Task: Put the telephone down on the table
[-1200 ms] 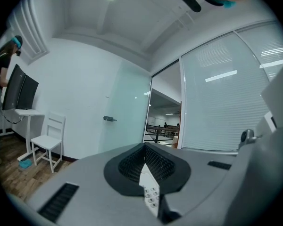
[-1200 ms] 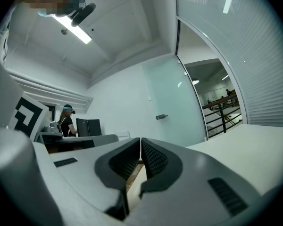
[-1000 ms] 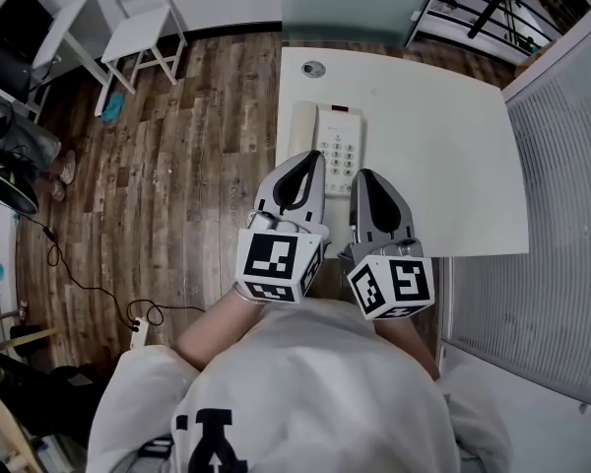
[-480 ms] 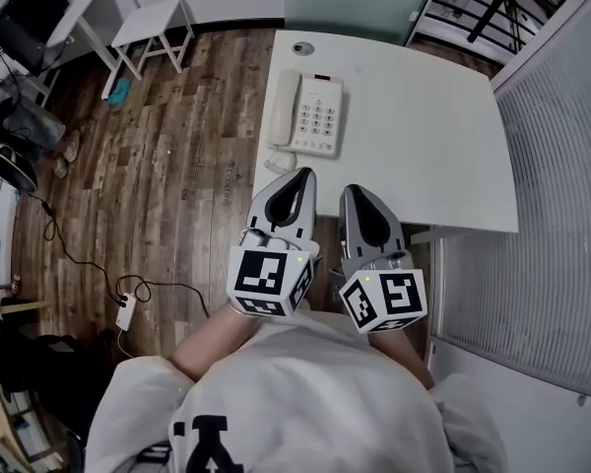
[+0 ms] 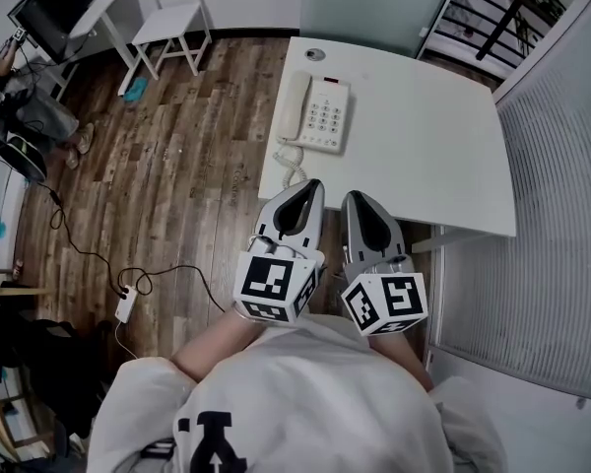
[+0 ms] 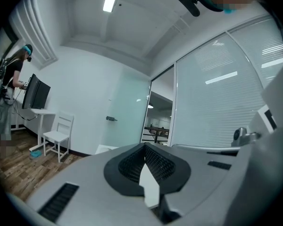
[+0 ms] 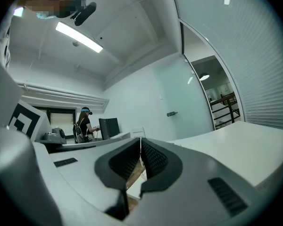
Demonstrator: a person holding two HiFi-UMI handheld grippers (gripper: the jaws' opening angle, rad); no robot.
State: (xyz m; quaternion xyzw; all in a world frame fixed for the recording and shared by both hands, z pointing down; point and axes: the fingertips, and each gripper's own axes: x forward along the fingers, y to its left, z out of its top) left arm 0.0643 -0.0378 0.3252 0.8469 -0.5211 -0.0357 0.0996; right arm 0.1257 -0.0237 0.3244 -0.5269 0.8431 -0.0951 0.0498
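Telephone [image 5: 322, 114], handset [image 5: 294, 106] seemingly cradled, on table [image 5: 424, 156]

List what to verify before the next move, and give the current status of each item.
1. Telephone lies flat on the white table: ok.
2. Handset sits in place on the telephone's left side: ok.
3. Left gripper shut, nothing between its jaws: ok.
4. Right gripper shut, nothing between its jaws: ok.
5. Both grippers apart from the telephone, at the table's near edge: ok.
6. Coiled cord entirely on the table: cannot tell; it lies close to the left edge.
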